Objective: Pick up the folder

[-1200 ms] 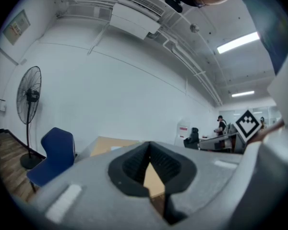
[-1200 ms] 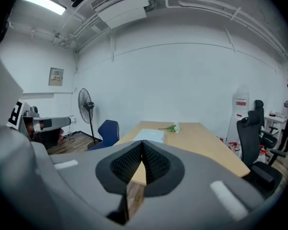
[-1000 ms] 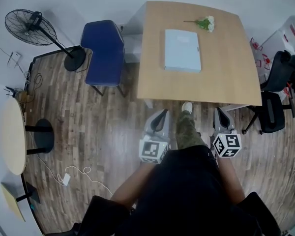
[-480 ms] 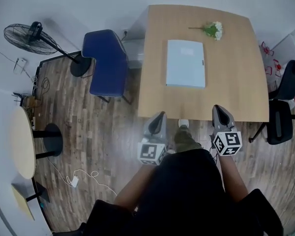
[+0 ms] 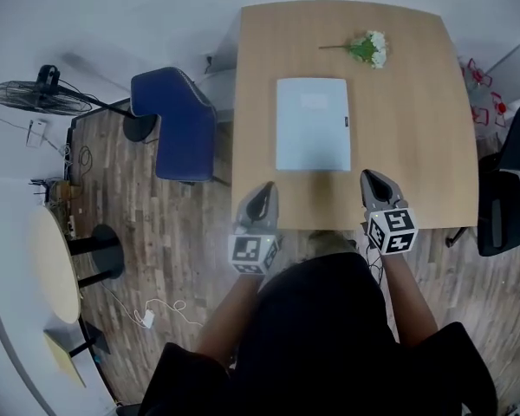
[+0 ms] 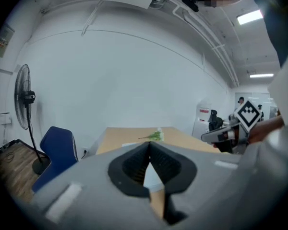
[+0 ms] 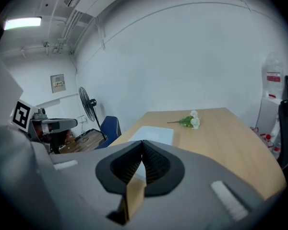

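Observation:
A pale blue folder [image 5: 312, 124] lies flat in the middle of the wooden table [image 5: 425, 163]; it also shows in the right gripper view [image 7: 156, 134]. My left gripper [image 5: 264, 188] hovers over the table's near edge, just left of the folder's near corner, jaws shut and empty. My right gripper [image 5: 368, 177] hangs over the near edge a little right of the folder's near right corner, also shut with nothing in it. In the left gripper view the left gripper [image 6: 149, 144] points across the table, with only a sliver of folder seen past its closed tips.
A sprig of white flowers [image 5: 364, 47] lies at the table's far side. A blue chair [image 5: 172, 126] stands left of the table, a floor fan [image 5: 43, 95] beyond it. Black office chairs [image 5: 507, 206] crowd the right. A round table [image 5: 52, 263] is at far left.
Both grippers have travelled forward from over the floor to the table's near edge, sinking slightly. The folder and table now sit closer in the head view. Jaws stayed shut.

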Tool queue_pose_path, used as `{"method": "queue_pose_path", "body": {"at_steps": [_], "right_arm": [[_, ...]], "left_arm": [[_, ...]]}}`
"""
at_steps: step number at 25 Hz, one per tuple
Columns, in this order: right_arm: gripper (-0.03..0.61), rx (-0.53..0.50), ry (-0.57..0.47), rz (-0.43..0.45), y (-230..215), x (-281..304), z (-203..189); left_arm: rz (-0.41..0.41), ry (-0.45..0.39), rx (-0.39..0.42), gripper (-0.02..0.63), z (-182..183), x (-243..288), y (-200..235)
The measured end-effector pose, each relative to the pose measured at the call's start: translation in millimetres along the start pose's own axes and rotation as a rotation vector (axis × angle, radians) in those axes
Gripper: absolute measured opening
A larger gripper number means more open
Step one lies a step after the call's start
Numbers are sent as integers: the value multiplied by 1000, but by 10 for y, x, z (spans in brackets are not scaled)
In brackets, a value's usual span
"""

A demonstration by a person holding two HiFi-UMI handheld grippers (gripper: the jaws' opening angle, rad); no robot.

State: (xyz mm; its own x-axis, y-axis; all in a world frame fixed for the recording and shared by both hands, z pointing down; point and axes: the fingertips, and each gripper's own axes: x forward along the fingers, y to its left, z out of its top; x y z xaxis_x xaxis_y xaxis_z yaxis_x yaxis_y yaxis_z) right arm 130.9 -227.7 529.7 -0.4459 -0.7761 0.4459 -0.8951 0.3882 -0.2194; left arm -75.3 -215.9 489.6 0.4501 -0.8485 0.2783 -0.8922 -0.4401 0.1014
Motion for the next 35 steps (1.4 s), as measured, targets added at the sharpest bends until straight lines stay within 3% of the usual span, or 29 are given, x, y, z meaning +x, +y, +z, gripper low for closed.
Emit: {"method": "queue_pose_path", "body": {"at_steps": [6,13,18,21,28,31,35], "right_arm": [[2,-3,88,52,-336,465,-87],[2,-32,149,77,-518,924,-163],[2,58,178,56,-691,1203,-308],[2,91,195,40,-687,1296,-374],[3,129,248,2,-723,1510,-549],[28,140,287,-4,-789,1669,-667],[72,196,324,-4,-891,1883,-792]], "left_arm": [[54,72,-29,2,-138,546,232],[46,156,-78,2,-480,956,507],[53,146,-171,2,-716,1160,821],[58,181,-203,2,-893,1197,997],[7,260,-223,2,-1122,1398,1217],[-19,266,-275,2,-1219,1553,1301],[-100,287,-388,88,-1344,1781,1347]]}}
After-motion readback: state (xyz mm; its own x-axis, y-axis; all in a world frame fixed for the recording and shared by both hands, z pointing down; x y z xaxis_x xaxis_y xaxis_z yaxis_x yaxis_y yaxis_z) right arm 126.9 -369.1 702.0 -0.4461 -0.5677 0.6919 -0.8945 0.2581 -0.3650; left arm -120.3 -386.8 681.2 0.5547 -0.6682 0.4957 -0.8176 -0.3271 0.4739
